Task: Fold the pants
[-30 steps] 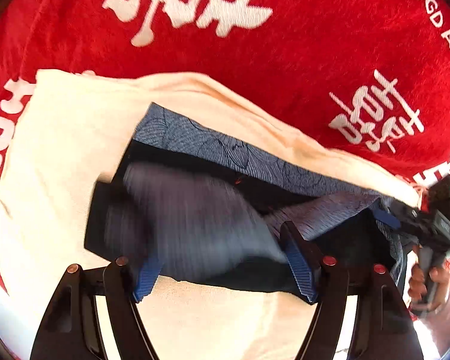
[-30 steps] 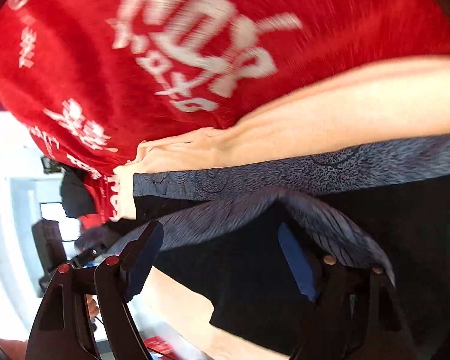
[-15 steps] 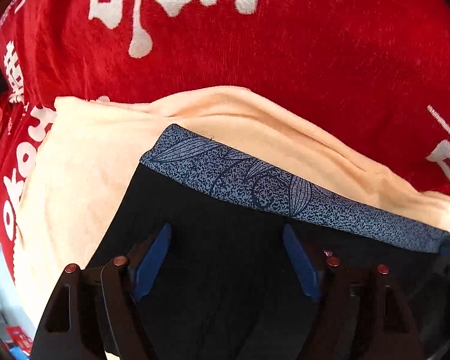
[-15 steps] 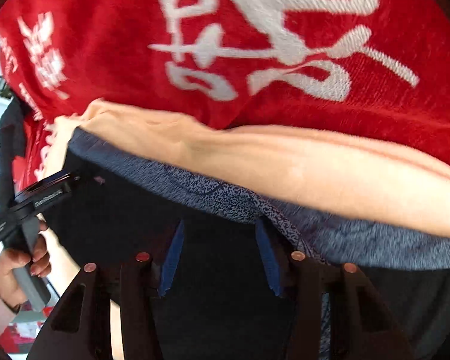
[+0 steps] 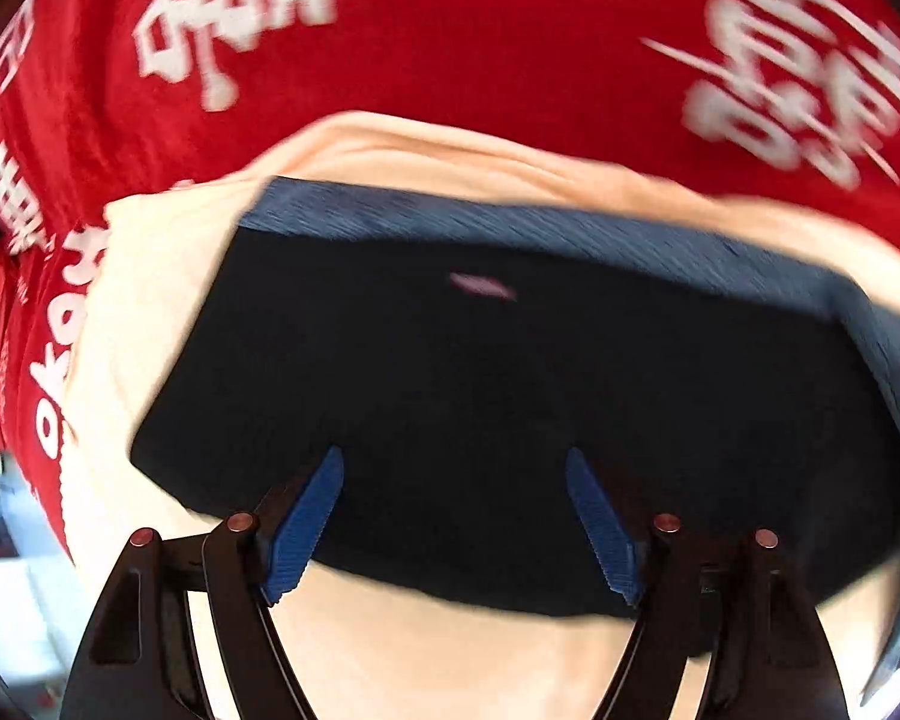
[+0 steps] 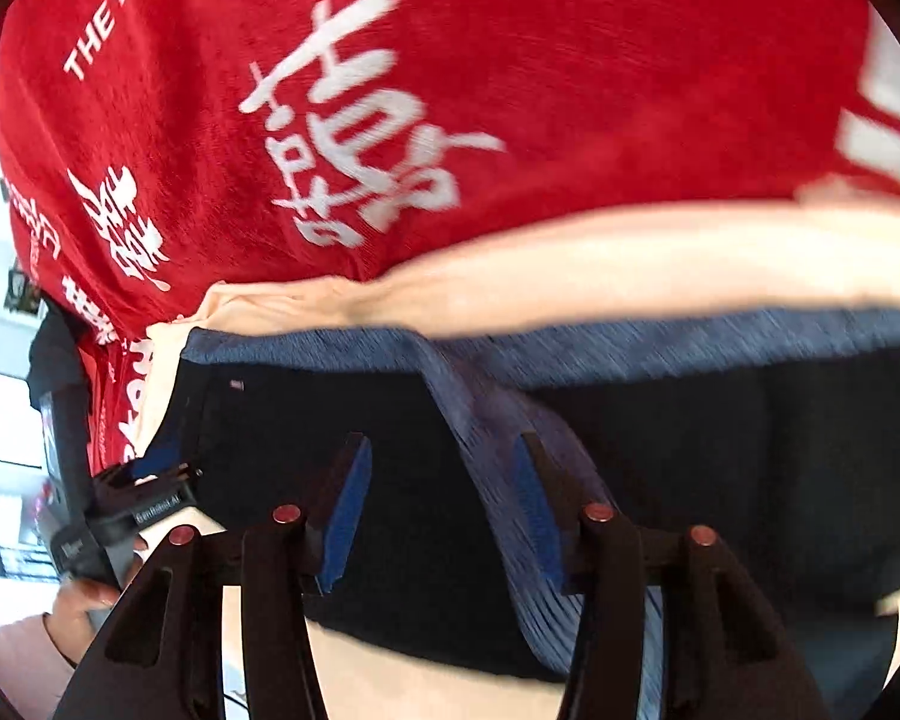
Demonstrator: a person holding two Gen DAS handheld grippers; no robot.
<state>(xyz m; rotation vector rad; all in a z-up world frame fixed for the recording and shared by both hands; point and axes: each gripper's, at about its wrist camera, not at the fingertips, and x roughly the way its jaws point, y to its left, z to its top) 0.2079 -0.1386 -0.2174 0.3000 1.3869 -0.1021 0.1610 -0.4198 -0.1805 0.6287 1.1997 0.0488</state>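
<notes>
Pants (image 5: 486, 396) now laid folded on cream cloth (image 5: 150, 300); fold released: left claw (image 5: 453, 516) wide, right claw (image 6: 441, 507) wide, nothing held.

Both fisheye views are taken from close above the work surface, looking forward along each gripper's fingers at the lower edge of the frame. The dark pants (image 5: 480, 396) fill the centre of both, with cream cloth (image 5: 150, 276) and red printed fabric (image 6: 510, 90) shared across the upper frame.
</notes>
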